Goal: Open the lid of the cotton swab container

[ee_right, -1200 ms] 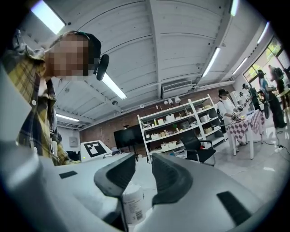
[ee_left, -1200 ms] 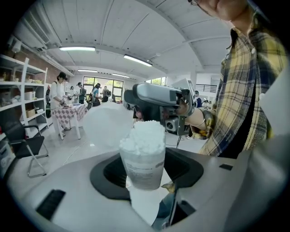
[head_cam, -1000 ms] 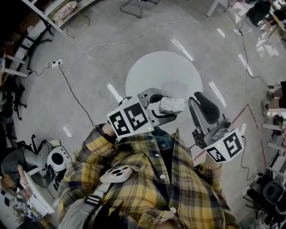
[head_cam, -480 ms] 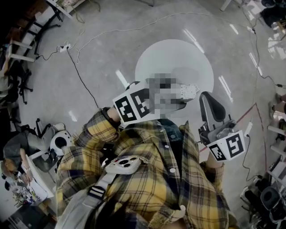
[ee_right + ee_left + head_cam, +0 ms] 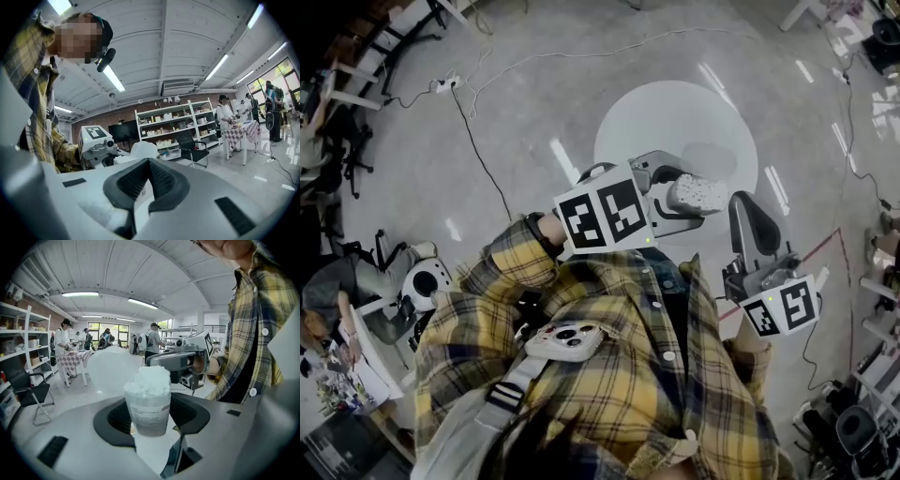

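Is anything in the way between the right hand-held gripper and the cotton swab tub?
Nothing visible. Only open air lies between the shut right hand-held gripper and the clear round plastic container of white cotton swabs, gripped by the left hand-held gripper.

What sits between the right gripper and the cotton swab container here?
Nothing: in the head view, the gap between the right gripper and the cotton swab container is bare.

Round white table [image 5: 675, 122] on grey floor [image 5: 534, 112] — black cable [image 5: 473, 141] trails beside it. Shelving [image 5: 178, 124] against brick wall — checked tablecloth [image 5: 241, 131] nearby.
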Available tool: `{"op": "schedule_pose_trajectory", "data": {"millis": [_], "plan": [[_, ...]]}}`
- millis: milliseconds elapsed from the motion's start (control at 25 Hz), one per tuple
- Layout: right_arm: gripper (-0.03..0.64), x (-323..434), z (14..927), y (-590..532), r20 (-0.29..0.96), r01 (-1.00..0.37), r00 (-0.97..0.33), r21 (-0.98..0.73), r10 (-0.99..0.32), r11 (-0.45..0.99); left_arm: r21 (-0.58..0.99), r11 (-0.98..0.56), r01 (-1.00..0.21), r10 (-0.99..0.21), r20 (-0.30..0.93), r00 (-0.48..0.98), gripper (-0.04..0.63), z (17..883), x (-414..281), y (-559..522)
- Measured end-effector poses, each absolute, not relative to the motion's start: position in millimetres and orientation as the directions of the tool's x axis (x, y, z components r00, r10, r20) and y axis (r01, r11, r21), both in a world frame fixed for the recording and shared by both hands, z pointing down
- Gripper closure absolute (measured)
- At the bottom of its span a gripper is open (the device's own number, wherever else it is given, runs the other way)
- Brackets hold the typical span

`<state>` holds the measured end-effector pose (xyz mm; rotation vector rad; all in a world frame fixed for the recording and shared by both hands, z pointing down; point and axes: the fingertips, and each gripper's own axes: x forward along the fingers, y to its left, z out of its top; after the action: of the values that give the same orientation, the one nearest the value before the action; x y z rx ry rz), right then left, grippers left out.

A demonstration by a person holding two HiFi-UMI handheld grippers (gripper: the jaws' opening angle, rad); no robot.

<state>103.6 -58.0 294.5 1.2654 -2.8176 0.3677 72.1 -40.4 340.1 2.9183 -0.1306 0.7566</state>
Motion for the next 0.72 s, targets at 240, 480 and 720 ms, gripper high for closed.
{"op": "schedule_pose_trajectory", "data": {"millis": [240, 480, 720], "plan": [[0.6, 104.3, 296.4, -58.0, 0.127, -0.748, -0.661, -0.203, -0.74, 0.633, 0.091, -0.99, -0.107, -0.048, 0.494, 0.868, 0.357, 341.6, 70.2, -37.7], [0.6, 104.1, 298.3, -57.3, 0.126, -0.75, -0.657, -0.208, -0.743, 0.628, 0.091, -0.991, -0.101, -0.043, 0.497, 0.867, 0.357, 344.1, 69.1, -35.0], [0.6, 96.2, 298.5, -51.5, 0.14, -0.734, -0.677, -0.203, -0.723, 0.648, 0.084, -0.991, -0.099, -0.044, 0.499, 0.865, 0.358, 340.7, 66.7, -31.6]]}}
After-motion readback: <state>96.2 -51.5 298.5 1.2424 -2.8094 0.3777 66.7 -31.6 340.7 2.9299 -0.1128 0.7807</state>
